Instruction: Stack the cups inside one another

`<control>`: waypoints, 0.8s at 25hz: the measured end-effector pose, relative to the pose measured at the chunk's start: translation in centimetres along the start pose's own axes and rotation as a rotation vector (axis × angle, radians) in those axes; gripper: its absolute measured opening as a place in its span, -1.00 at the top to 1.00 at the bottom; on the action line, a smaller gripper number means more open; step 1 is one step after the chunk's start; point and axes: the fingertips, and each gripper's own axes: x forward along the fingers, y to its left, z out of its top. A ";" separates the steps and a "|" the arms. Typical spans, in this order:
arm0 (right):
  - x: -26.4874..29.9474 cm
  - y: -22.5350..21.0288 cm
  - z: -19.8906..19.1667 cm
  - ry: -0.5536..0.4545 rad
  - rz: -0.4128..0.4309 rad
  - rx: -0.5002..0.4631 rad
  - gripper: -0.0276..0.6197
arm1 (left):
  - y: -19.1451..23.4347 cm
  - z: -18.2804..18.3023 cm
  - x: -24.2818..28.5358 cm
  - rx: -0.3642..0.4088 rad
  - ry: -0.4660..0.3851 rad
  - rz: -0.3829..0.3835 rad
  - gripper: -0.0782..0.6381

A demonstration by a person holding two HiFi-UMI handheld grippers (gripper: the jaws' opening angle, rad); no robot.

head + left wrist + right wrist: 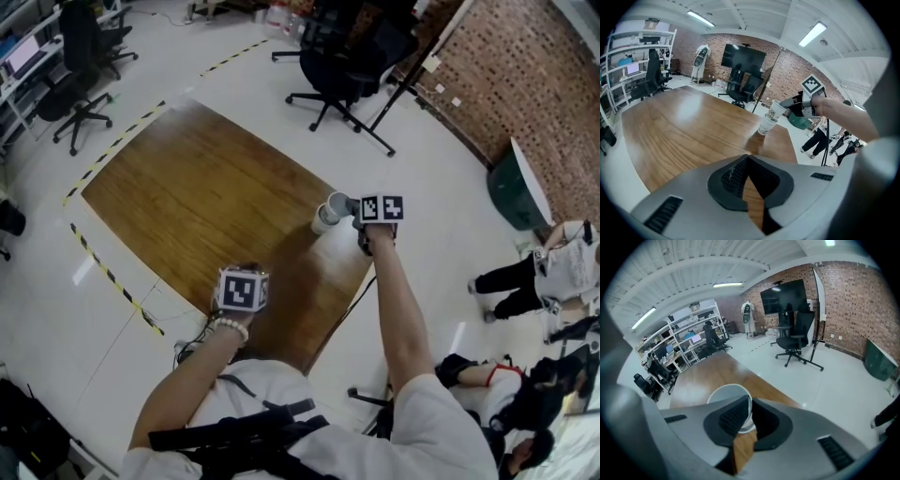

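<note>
The wooden table [187, 178] is bare over nearly its whole top, so its left and middle lie open to a reach. The only obstacles are at its right edge: a standing cup [322, 223] and, right above it, a tilted cup [337, 203] clamped in the right gripper [746, 420], whose forearm comes in from the near right. The left gripper [749, 174] hangs over the near edge, well apart from them. An office chair [342, 66] stands on the floor beyond the far corner.

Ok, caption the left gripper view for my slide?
Right gripper holds a tilted white cup by its rim over a second cup on the wooden table.
</note>
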 end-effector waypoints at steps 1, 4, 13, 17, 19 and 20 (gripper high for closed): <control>0.3 -0.1 -0.2 0.006 0.001 0.000 0.82 | 0.1 -0.2 0.1 -0.006 0.000 0.001 0.79; 1.0 -0.3 -0.7 0.021 0.000 -0.009 0.82 | 0.3 -0.7 0.1 -0.023 0.007 0.007 0.79; 2.9 -0.7 -2.1 0.069 -0.010 -0.031 0.82 | 1.3 -1.3 -0.2 -0.049 0.012 0.040 0.79; 3.5 -0.9 -2.3 0.076 -0.007 -0.032 0.82 | 1.3 -1.4 -0.3 -0.065 0.010 0.028 0.79; 3.8 -1.1 -2.5 0.080 -0.007 -0.028 0.82 | 1.4 -1.5 -0.3 -0.068 0.012 0.031 0.79; 3.9 -1.1 -2.7 0.084 -0.007 -0.026 0.82 | 1.6 -1.5 -0.4 -0.068 0.012 0.037 0.79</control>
